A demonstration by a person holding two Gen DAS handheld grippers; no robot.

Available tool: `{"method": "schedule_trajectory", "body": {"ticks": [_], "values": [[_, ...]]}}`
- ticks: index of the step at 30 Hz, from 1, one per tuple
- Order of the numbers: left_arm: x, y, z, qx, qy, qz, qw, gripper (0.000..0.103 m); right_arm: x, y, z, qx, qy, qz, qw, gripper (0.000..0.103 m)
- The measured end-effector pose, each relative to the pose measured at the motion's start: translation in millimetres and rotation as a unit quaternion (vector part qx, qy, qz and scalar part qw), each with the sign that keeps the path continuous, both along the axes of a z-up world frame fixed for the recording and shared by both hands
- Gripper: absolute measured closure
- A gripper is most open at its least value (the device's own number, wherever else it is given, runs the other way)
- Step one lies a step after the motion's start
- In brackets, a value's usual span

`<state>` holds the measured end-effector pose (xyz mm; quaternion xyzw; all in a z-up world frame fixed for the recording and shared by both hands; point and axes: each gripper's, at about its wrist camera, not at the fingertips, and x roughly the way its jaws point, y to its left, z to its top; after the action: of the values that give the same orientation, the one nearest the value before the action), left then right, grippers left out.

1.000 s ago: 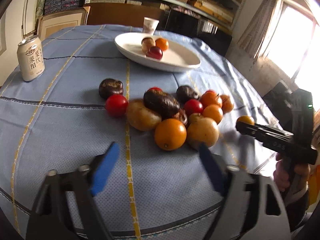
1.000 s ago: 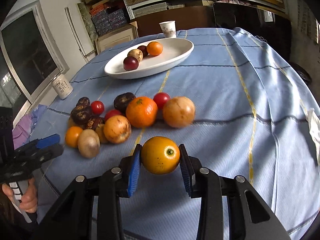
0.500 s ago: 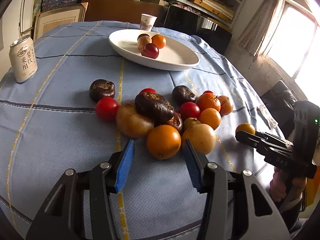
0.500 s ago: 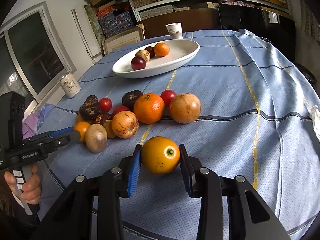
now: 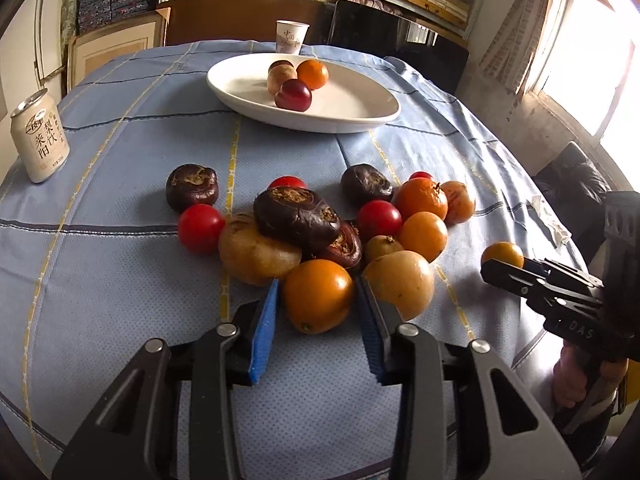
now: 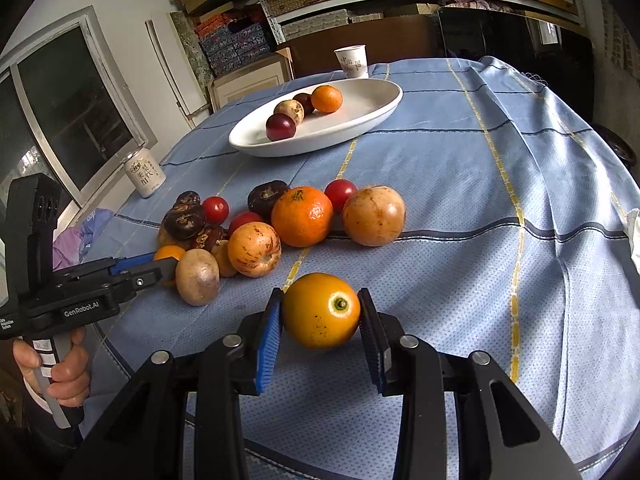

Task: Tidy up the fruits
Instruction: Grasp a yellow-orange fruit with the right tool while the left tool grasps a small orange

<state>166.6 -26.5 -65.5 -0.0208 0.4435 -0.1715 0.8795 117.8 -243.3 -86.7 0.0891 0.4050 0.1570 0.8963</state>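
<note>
A pile of loose fruit [image 5: 320, 220] lies on the blue tablecloth: oranges, red tomatoes, dark brown and tan fruits. My left gripper [image 5: 316, 312] has its blue pads on both sides of an orange fruit [image 5: 318, 294] at the pile's near edge, closed on it. My right gripper [image 6: 320, 316] is shut on another orange fruit [image 6: 322, 310] with a green stem end, just above the cloth to the right of the pile [image 6: 280, 220]. A white oval plate [image 5: 352, 112] farther back holds several fruits. It also shows in the right wrist view [image 6: 360, 120].
A drink can [image 5: 40, 138] stands at the left edge of the table. A paper cup [image 5: 292, 36] stands behind the plate. Shelves and boxes line the back wall. The right gripper and the hand holding it [image 5: 580, 320] are at the table's right edge.
My left gripper moved forward to the pile and narrowed its jaws from wide open onto the near orange fruit. My right gripper still holds its orange fruit and moved slightly forward.
</note>
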Motion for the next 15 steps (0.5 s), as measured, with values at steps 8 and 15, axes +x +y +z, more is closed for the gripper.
{"method": "schedule_trajectory", "body": {"ticks": [8,15], "values": [[2.7,-4.4,-2.8,0.011,0.009,-0.007,0.9999,0.065,0.9,0.0,-1.2,0.003,0.003,0.0,1.0,0.066],[0.8,-4.8,-2.8,0.022,0.004,-0.006,0.9997,0.066,3.1,-1.3,-4.0,0.012,0.015,-0.001,1.0,0.066]]}}
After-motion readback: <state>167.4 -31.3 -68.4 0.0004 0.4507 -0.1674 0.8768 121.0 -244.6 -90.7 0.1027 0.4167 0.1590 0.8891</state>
